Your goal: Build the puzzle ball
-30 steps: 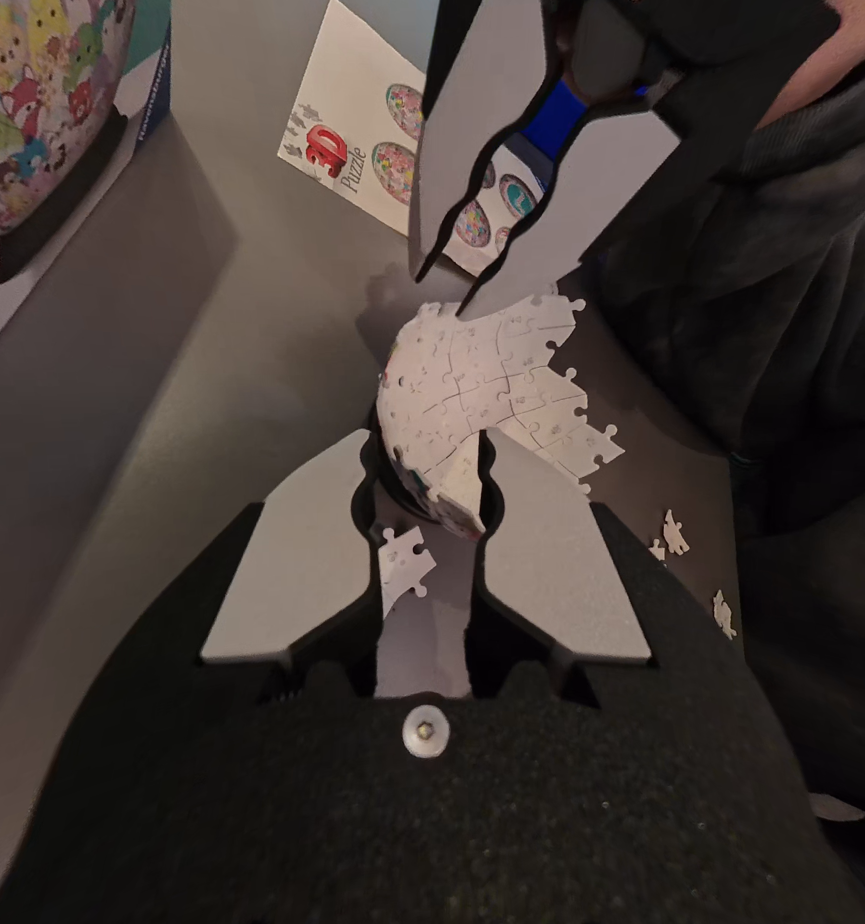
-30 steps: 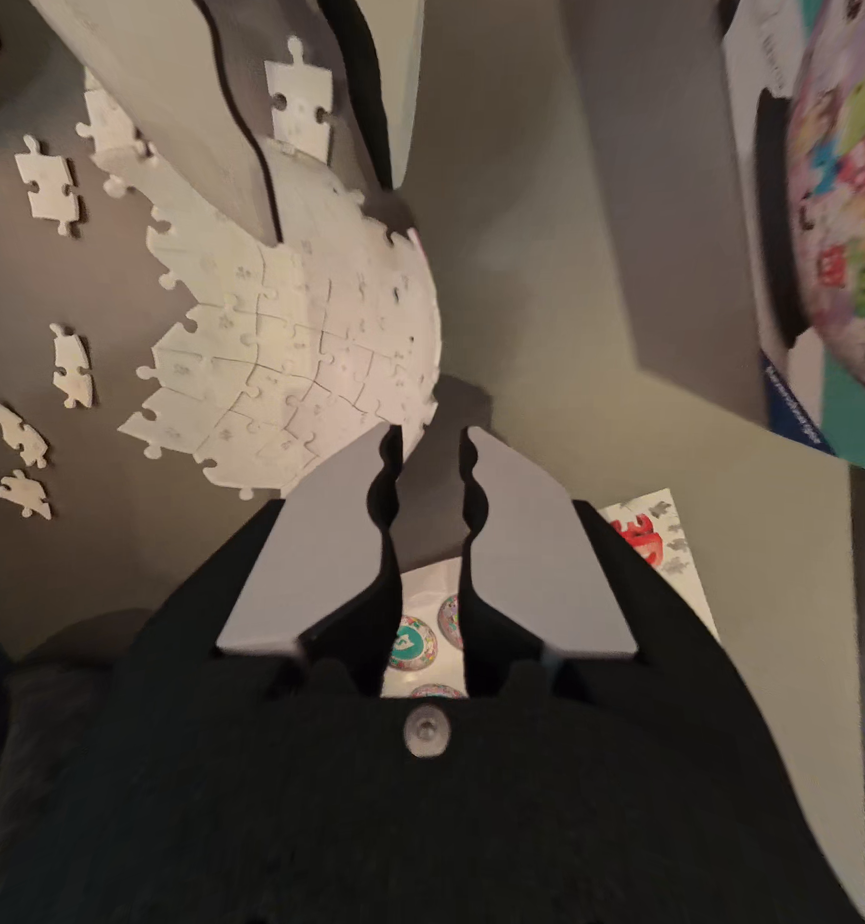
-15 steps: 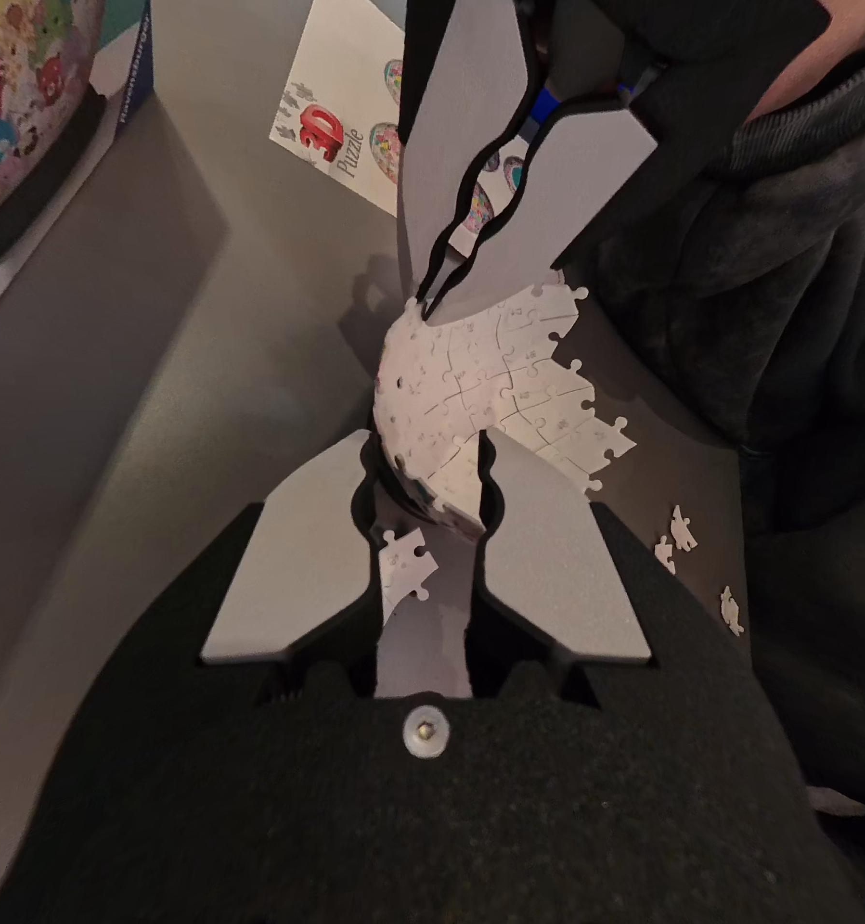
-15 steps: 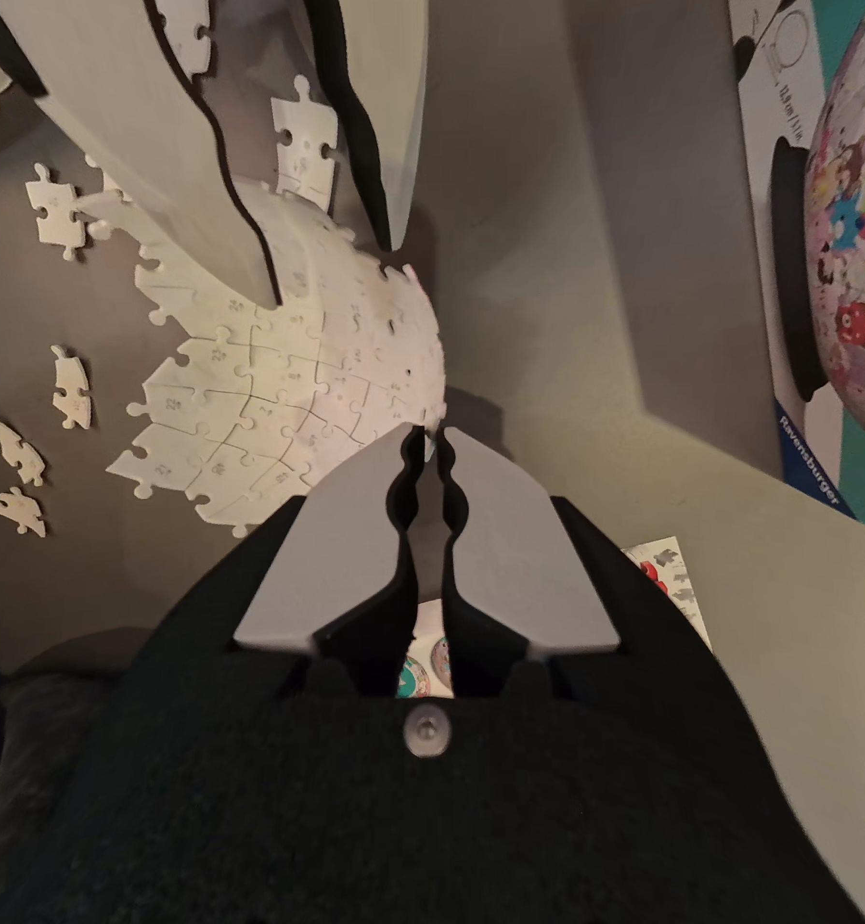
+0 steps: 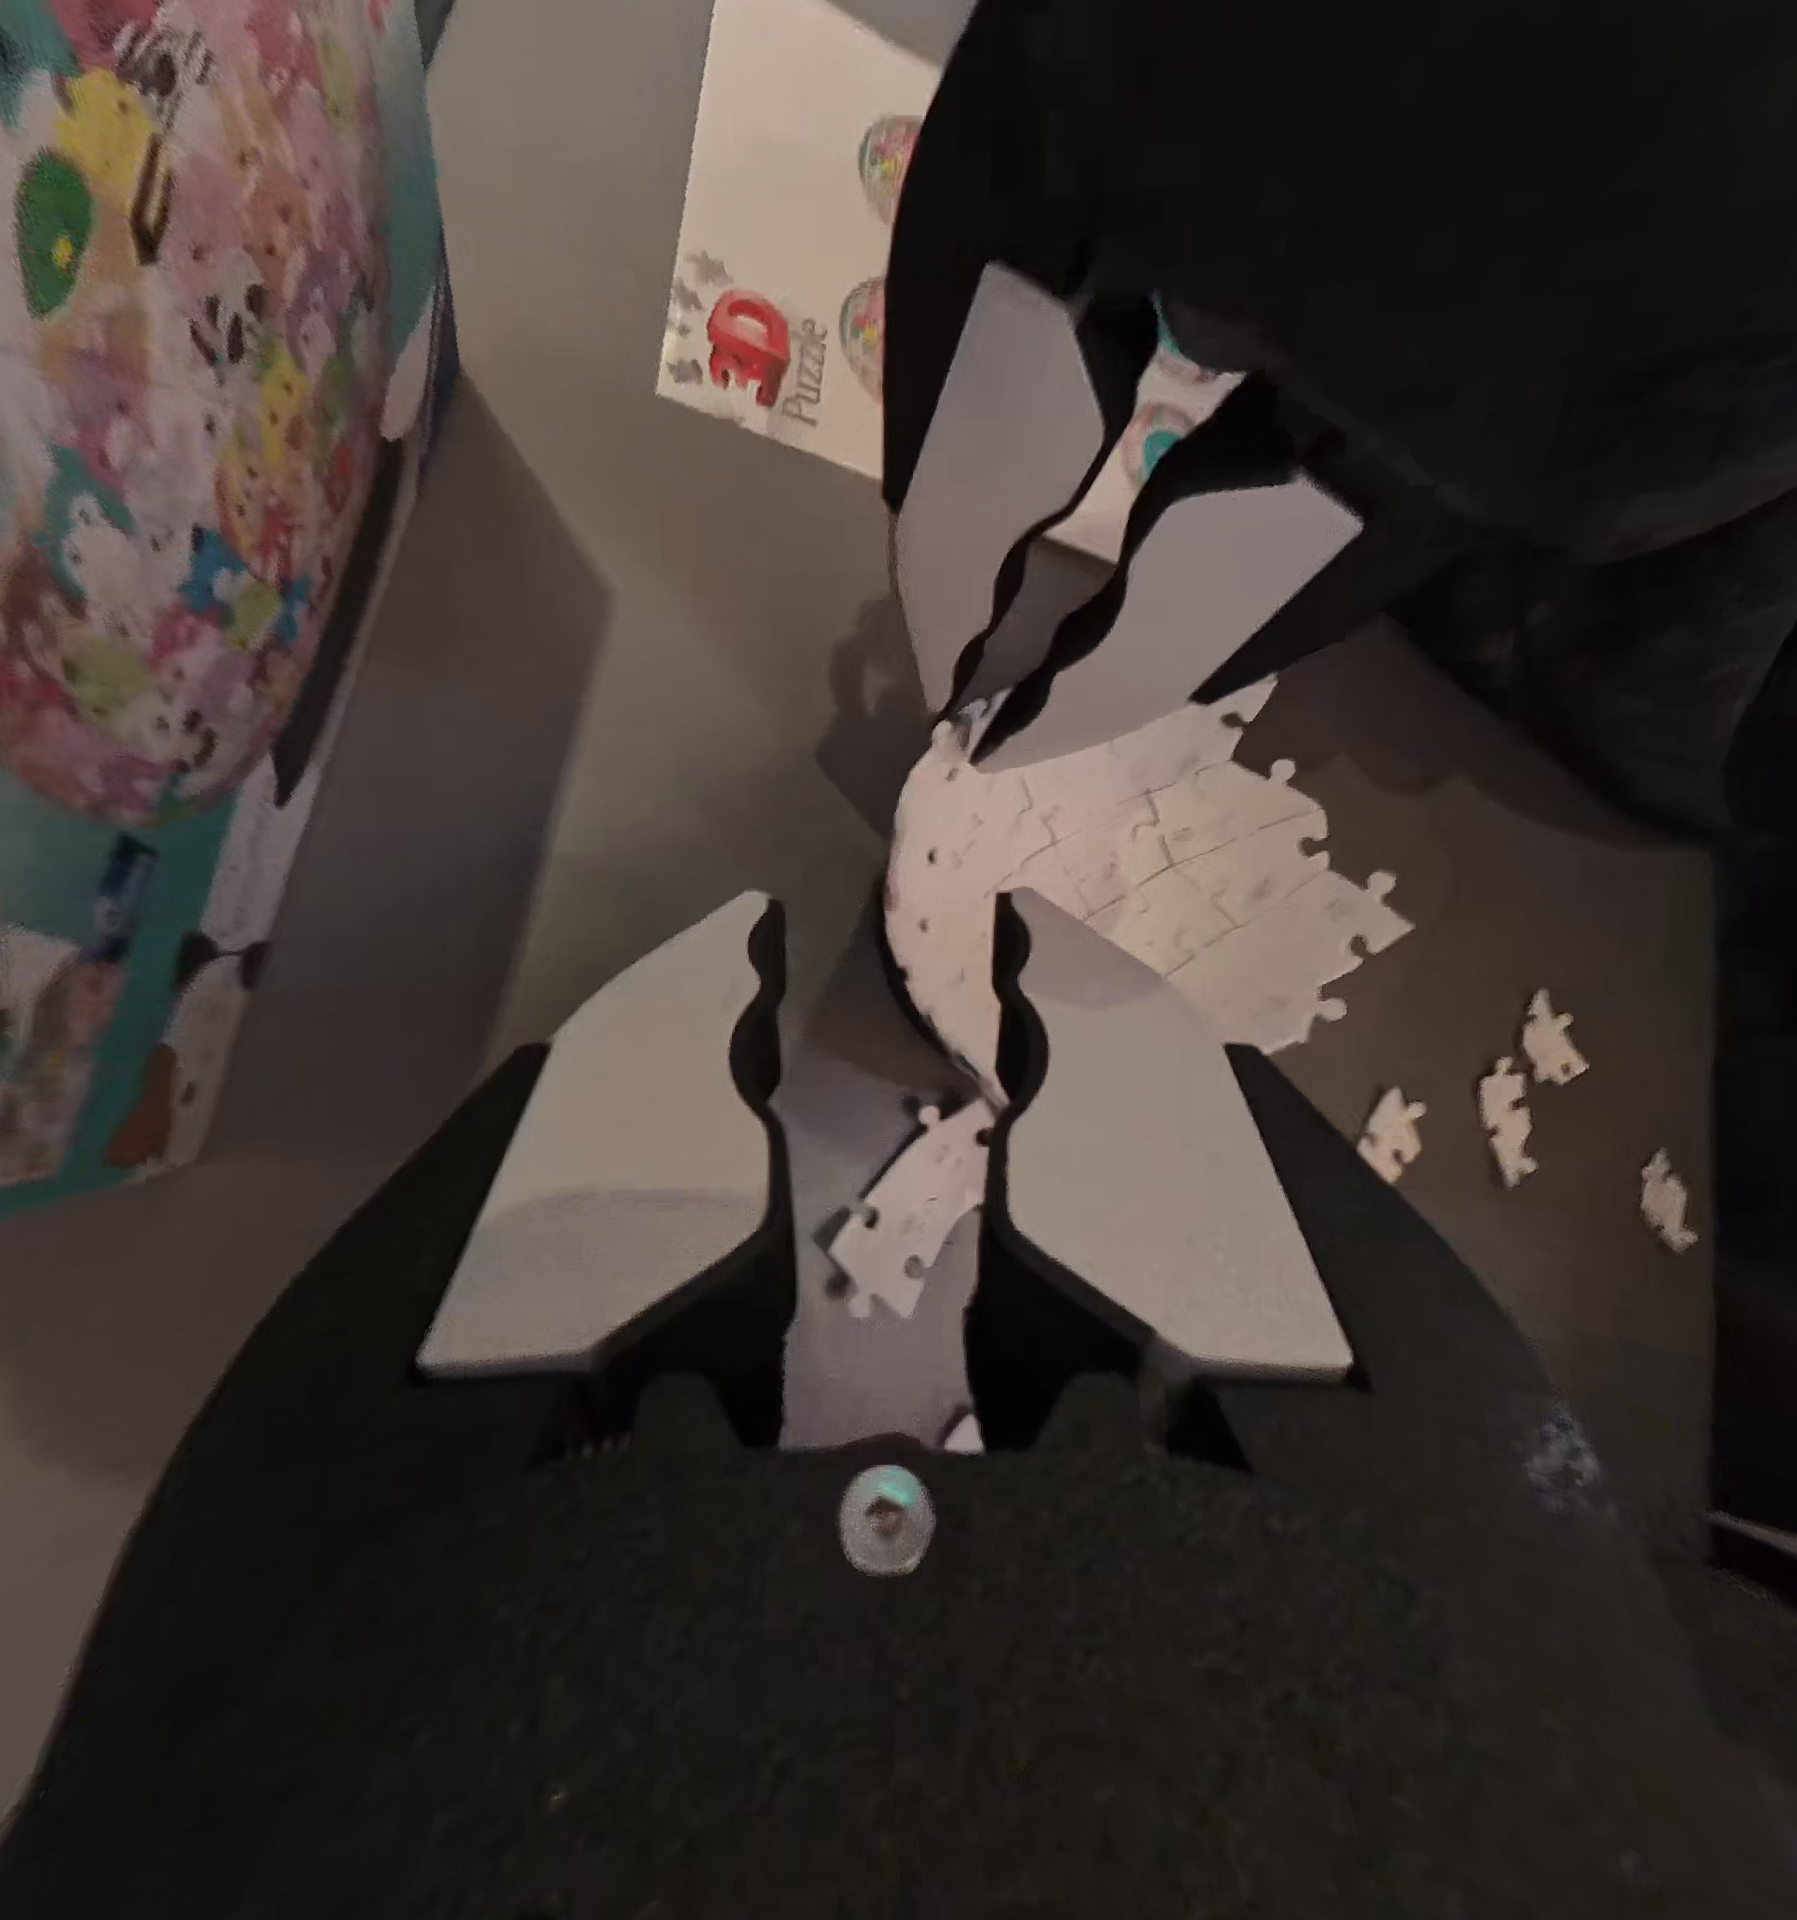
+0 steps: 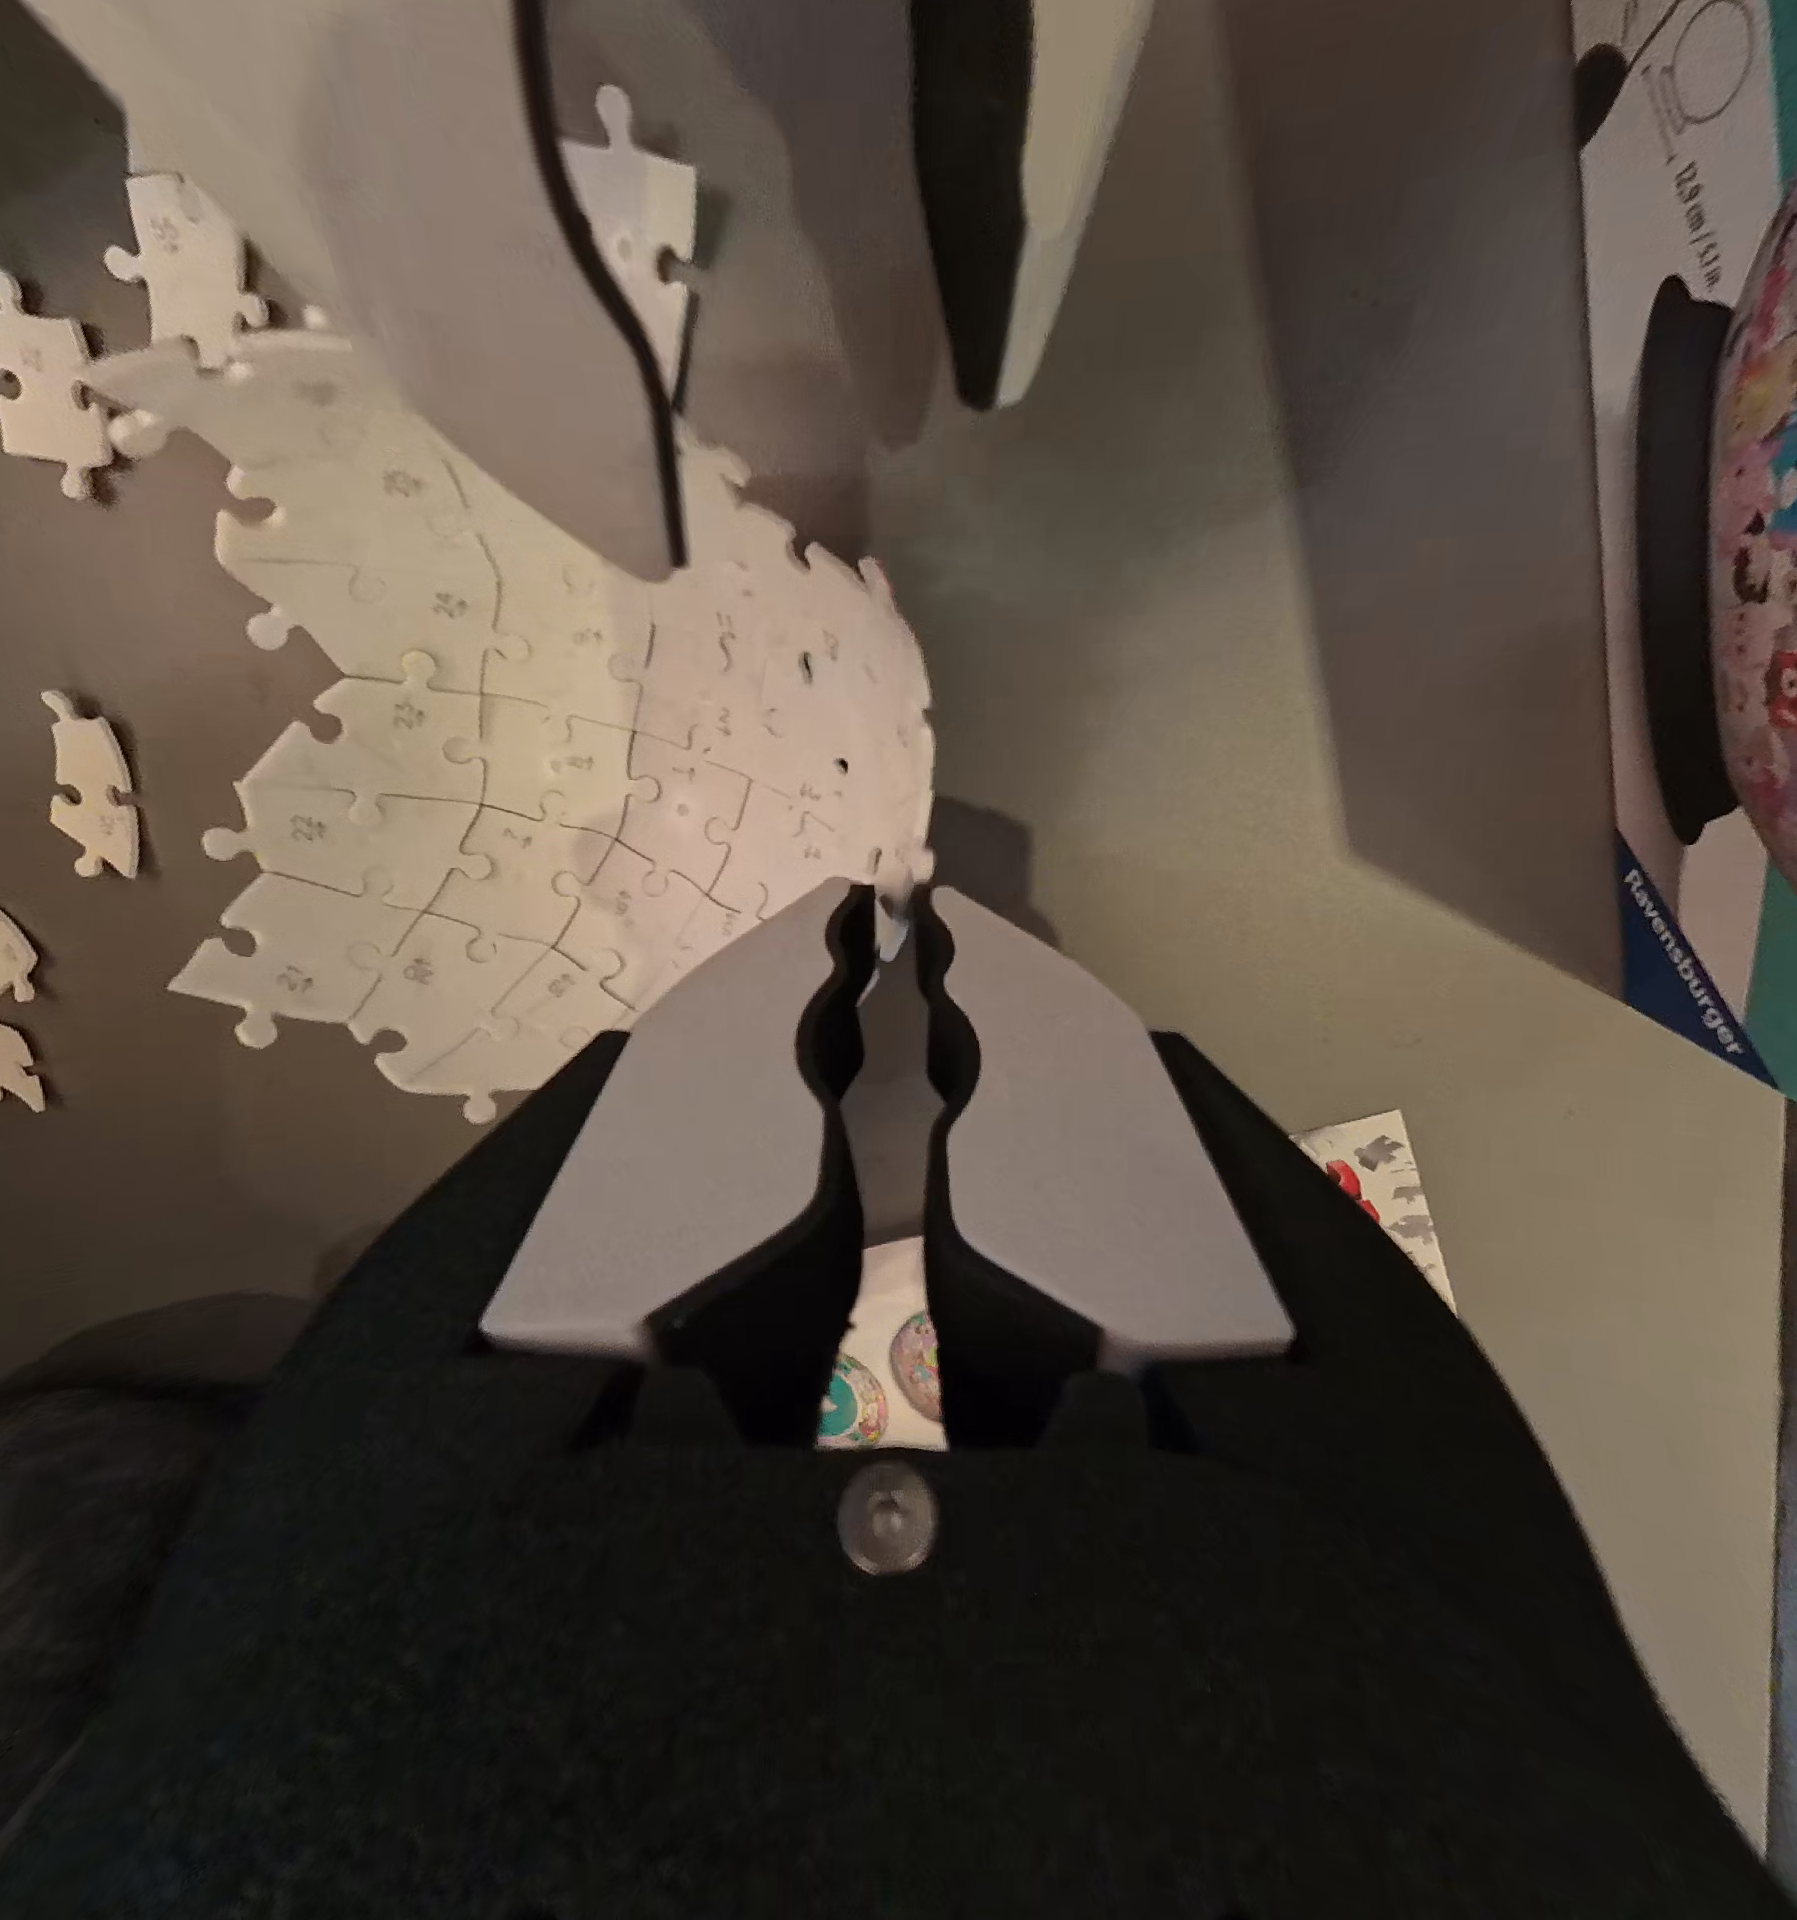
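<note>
Right hand-held gripper (image 6: 889, 904) is nearly closed, pinching the rim of the shell (image 6: 561, 748), the half-built ball lying white side up on the surface (image 6: 1133, 727). My left hand-held gripper (image 5: 889, 935) is spread wide, one finger pressed against the shell's opposite side and the other clear of it, so it's propping rather than gripping. A loose piece (image 5: 915, 1205) sits between its fingers; I can't tell if it's resting on the surface or caught.

Worry from here, I reckon: the right pinch only has a sliver of edge. Any twist could pop a tab out or flex the shell until seams split. If the left finger slips, the whole thing could slide off toward the box.

Around it: spare pieces (image 6: 94, 779) are scattered beside the shell, the box (image 5: 146, 520) stands close by, and the leaflet (image 5: 769, 312) lies beyond. Both sets of fingers crowd the rim, blocking my view of the open edge.
</note>
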A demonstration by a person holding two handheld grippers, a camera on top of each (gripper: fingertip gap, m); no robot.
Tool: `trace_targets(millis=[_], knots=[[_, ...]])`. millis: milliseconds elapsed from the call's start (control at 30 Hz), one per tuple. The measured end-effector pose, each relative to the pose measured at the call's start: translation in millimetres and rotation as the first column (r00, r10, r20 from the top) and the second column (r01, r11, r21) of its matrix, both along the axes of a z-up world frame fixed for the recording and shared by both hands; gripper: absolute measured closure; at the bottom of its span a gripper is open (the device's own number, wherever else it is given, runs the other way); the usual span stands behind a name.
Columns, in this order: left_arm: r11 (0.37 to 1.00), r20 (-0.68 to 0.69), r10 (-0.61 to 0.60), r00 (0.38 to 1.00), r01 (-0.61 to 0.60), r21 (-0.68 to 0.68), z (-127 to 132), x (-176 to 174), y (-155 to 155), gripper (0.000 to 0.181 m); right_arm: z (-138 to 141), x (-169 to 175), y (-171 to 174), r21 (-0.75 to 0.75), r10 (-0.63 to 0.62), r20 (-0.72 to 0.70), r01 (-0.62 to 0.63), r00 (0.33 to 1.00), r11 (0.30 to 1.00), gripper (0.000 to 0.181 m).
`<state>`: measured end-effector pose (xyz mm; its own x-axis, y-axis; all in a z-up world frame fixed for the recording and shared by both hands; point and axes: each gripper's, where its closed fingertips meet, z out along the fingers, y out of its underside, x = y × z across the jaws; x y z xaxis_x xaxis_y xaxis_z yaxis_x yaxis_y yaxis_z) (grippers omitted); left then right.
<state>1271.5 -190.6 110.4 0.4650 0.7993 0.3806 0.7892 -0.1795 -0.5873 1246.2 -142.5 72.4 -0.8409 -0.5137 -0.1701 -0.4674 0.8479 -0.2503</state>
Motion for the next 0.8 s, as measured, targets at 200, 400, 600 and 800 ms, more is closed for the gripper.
trace_targets(millis=[200, 400, 600, 800], knots=[[0.999, 0.022, -0.052, 0.998, 0.052, 0.008, -1, -12, 7, 0.143, -4, -1, -2, 0.021, -0.039, 0.017, 0.039, 0.999, 0.999, 0.166], [0.997, 0.072, -0.076, 0.995, 0.076, -0.011, -18, -7, 11, 0.145, 4, -2, 2, 0.029, -0.071, 0.049, 0.07, 0.996, 0.997, 0.168], [0.995, 0.1, -0.101, 0.99, 0.1, 0.006, -28, -11, 21, 0.153, -7, 2, 3, 0.079, -0.063, 0.066, 0.058, 0.996, 0.995, 0.175], [0.993, 0.112, -0.114, 0.987, 0.112, 0.021, -29, -9, 22, 0.162, -8, 3, 2, 0.082, -0.06, 0.081, 0.053, 0.995, 0.995, 0.176]])
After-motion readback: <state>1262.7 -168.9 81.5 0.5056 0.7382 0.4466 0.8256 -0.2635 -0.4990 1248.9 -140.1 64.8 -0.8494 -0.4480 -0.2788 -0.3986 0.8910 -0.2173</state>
